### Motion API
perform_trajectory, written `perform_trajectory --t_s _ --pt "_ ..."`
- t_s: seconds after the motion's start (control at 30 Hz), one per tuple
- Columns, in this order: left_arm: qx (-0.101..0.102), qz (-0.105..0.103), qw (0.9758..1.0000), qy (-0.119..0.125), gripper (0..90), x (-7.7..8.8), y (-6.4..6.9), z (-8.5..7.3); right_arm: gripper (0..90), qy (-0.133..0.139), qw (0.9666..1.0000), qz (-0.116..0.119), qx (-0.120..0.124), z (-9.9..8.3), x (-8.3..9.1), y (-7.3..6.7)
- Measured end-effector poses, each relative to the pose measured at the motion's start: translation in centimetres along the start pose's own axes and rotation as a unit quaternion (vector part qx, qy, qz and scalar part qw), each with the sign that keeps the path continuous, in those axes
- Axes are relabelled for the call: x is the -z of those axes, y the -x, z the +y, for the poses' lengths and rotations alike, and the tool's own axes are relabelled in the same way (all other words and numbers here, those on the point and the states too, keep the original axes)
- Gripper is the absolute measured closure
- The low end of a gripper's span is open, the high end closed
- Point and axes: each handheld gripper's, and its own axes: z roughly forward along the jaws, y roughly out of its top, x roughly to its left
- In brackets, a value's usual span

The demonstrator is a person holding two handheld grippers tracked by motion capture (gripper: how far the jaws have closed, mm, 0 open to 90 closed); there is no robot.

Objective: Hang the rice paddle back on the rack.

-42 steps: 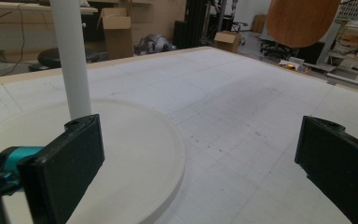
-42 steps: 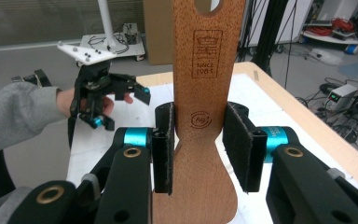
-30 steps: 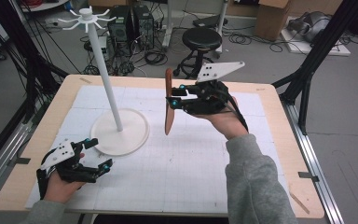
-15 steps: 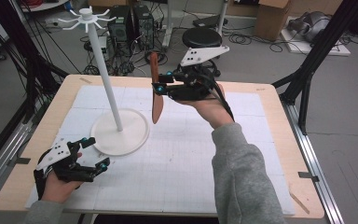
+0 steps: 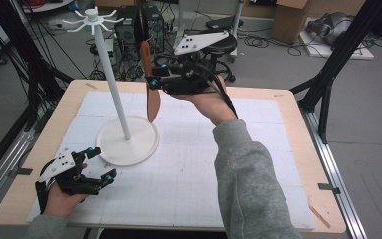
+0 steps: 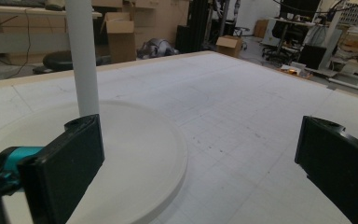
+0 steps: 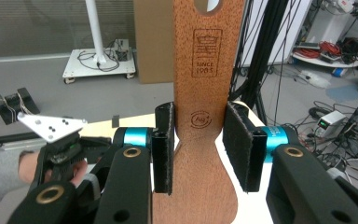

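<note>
While held up over the far side of the table, the spatula is the main thing going on here, so it's listed first.

Wooden spatula (image 5: 151, 82): kept roughly upright in the air, wide blade end hanging down, hole end up. It's seen just right of the rack's pole, not touching it, and clear of the tabletop.

Spatula up close (image 7: 204, 93): a hanging hole is seen at the top of the handle, with a stamped "SINCE" logo and a small round mark below it.

Right gripper (image 5: 155, 79): clamped on the spatula's handle, just where it starts to widen; both black pads (image 7: 164, 147) are pressed against its edges. The grey three-cornered plate on top is seen in the high view.

Left gripper (image 5: 102, 167): parked low at the near left of the table, just off the rack's base. Jaws are spread wide with nothing between them; bare gridded mat is seen in the gap in the left gripper view.

Hanging rack (image 5: 115, 79): a white pole on a round white base (image 6: 140, 154), topped by a ring of little hooks (image 5: 90, 19). Nothing is hung on the hooks.

Table (image 5: 288, 107): light wood edge, covered by a white gridded mat (image 5: 179, 174).
</note>
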Motion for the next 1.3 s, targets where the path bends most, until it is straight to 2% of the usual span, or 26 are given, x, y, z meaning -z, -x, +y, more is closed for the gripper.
perform_trajectory --t_s 0.1,0.43,0.5,0.73,0.9,1.3 --pt "0.001 0.0 1.0 0.001 1.8 0.0 0.0 0.0 64.5 -0.001 1.0 -0.003 0.006 0.7 -0.4 -0.1" --pt "0.004 0.002 1.0 0.002 1.8 0.1 -0.1 0.0 64.4 0.001 0.9999 -0.015 0.005 2.5 -2.5 -0.4" --pt "0.004 0.002 1.0 0.001 1.8 0.1 -0.1 0.0 64.4 -0.002 0.9996 -0.029 0.004 2.8 -3.0 -0.5" --pt "0.007 0.004 1.0 0.002 1.8 0.2 -0.2 -0.1 64.4 0.002 0.9993 -0.038 -0.001 4.0 -4.1 -1.1" --pt "0.006 0.005 1.0 0.003 1.8 0.3 -0.3 -0.1 64.4 0.005 0.9986 -0.052 -0.001 4.2 -4.4 -1.0" --pt "0.006 0.007 1.0 0.002 1.8 0.3 -0.4 -0.2 64.4 0.014 0.9983 -0.057 -0.001 4.1 -5.1 -0.9"
